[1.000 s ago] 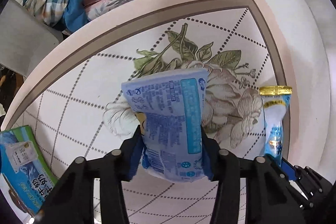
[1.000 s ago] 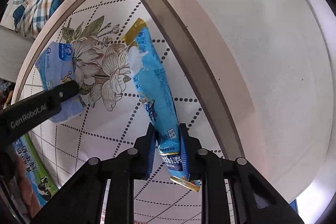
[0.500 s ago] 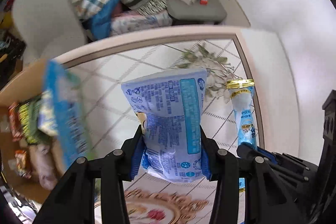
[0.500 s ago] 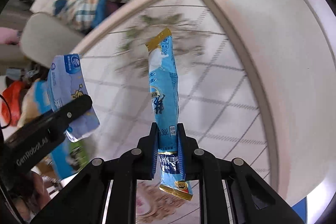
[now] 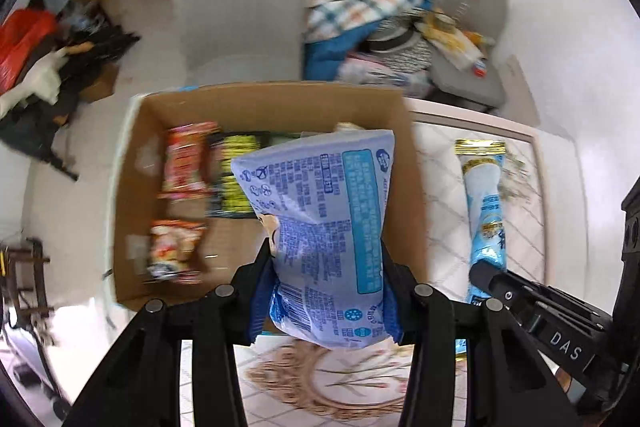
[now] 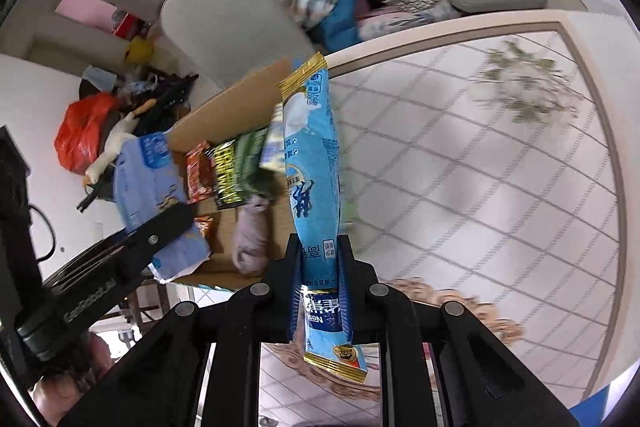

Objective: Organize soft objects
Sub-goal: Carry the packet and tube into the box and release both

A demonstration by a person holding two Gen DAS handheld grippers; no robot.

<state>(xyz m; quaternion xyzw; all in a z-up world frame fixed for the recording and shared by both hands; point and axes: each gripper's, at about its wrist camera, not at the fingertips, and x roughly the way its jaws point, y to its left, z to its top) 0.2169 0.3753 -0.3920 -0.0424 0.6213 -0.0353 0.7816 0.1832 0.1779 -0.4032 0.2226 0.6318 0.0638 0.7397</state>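
My left claw [image 5: 326, 291] squeezes the wide pale-blue soft pouch [image 5: 324, 227] and my right claw [image 6: 318, 287] pinches the long blue stick packet [image 6: 314, 163], both over the brown cardboard box [image 5: 132, 155] so I can drop them in

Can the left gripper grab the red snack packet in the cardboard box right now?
Probably not yet. The left gripper is shut on a wide pale blue pouch, so its jaws are full, though the red snack packet lies uncovered in the open cardboard box.

black grippers [image 5: 326, 291], blue pads, round screws
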